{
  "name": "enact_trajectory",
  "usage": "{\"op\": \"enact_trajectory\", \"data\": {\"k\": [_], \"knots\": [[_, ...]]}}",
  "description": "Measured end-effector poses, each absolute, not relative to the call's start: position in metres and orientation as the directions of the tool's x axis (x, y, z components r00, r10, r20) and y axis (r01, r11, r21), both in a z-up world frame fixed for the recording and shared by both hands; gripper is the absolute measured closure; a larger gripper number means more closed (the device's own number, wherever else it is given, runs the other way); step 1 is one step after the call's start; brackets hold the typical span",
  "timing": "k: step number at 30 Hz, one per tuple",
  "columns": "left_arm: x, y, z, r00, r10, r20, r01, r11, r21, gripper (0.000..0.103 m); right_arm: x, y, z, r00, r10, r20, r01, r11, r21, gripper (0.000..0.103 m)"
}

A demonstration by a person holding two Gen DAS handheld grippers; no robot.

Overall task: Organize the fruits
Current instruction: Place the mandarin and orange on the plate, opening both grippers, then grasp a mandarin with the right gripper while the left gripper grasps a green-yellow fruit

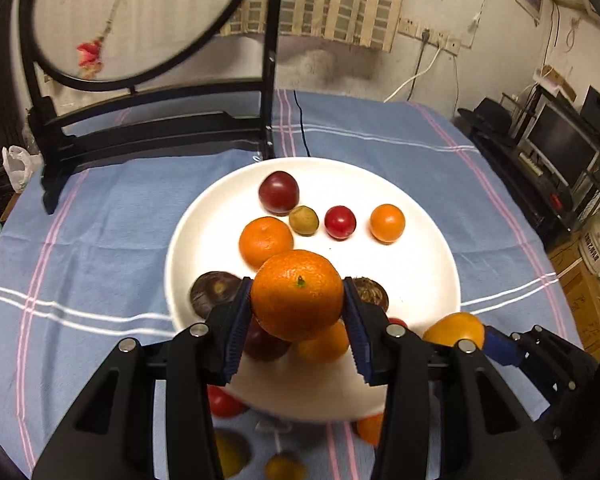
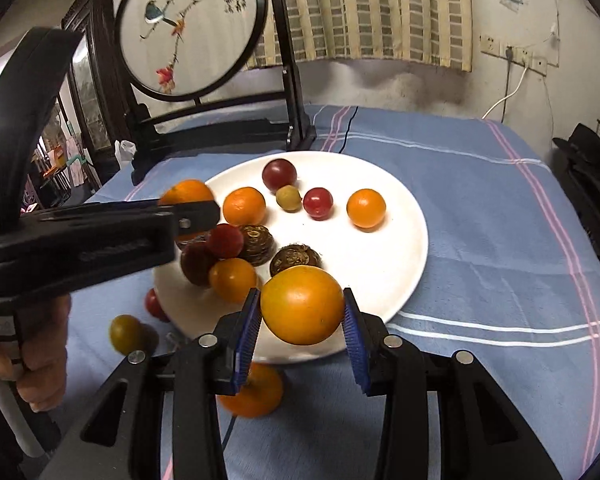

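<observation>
Left wrist view: my left tongs (image 1: 298, 300) grip a mandarin (image 1: 298, 294) above the white plate (image 1: 420, 280) – toward its 6 o'clock rim

Right wrist view: my right tongs (image 2: 302, 312) clench an orange fruit (image 2: 302, 304) over the plate's (image 2: 396, 248) 6 o'clock edge – on the blue-clothed worktop (image 2: 500, 264)

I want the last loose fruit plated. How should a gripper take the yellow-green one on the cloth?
Grip the yellow-green fruit across its round middle, coming straight down from above: the red fruit and white plate rim crowd its far side.
</observation>
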State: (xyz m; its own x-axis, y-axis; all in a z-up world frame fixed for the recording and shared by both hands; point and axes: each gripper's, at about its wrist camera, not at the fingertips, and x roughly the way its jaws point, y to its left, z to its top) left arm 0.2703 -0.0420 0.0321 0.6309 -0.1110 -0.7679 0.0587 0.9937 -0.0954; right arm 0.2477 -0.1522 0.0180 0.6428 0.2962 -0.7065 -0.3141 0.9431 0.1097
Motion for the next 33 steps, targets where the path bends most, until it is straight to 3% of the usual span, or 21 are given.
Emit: {"op": "enact_trajectory", "data": {"k": [4, 5, 6, 7, 8, 23, 33], "knots": [[0.285, -0.053, 0.023, 0.641, -0.098, -0.761, 0.062, 0.995, -0.076, 0.059, 0.259, -0.156, 0.009, 0.637, 0.29, -0.714, -0.297, 0.947, 0.12, 0.062], [0.287, -0.055, 0.022, 0.644, -0.102, -0.758, 0.068, 0.995, -0.076, 0.052, 0.26, -0.158, 0.007, 0.643, 0.287, -0.71, -0.285, 0.95, 0.125, 0.061], [0.289, -0.057, 0.023, 0.645, -0.107, -0.756, 0.073, 0.994, -0.078, 0.044, 0.262, -0.161, 0.006, 0.65, 0.285, -0.704, -0.274, 0.953, 0.133, 0.052], [0.29, -0.058, 0.025, 0.657, -0.099, -0.747, 0.066, 0.995, -0.074, 0.028, 0.262, -0.163, 0.005, 0.657, 0.28, -0.7, -0.262, 0.955, 0.137, 0.044], [0.288, -0.058, 0.027, 0.674, -0.086, -0.734, 0.054, 0.996, -0.067, 0.025, 0.262, -0.167, 0.005, 0.667, 0.271, -0.694, -0.244, 0.96, 0.139, 0.043], [0.204, -0.018, 0.045, 0.701, -0.078, -0.709, 0.028, 0.996, -0.082, 0.019, 0.219, -0.17, 0.018, 0.657, 0.306, -0.689, -0.279, 0.948, 0.156, 0.041], [0.153, 0.013, 0.015, 0.672, -0.065, -0.738, -0.011, 0.995, -0.098, 0.018, 0.178, -0.145, -0.001, 0.599, 0.27, -0.754, -0.316, 0.945, 0.088, 0.04]]}}
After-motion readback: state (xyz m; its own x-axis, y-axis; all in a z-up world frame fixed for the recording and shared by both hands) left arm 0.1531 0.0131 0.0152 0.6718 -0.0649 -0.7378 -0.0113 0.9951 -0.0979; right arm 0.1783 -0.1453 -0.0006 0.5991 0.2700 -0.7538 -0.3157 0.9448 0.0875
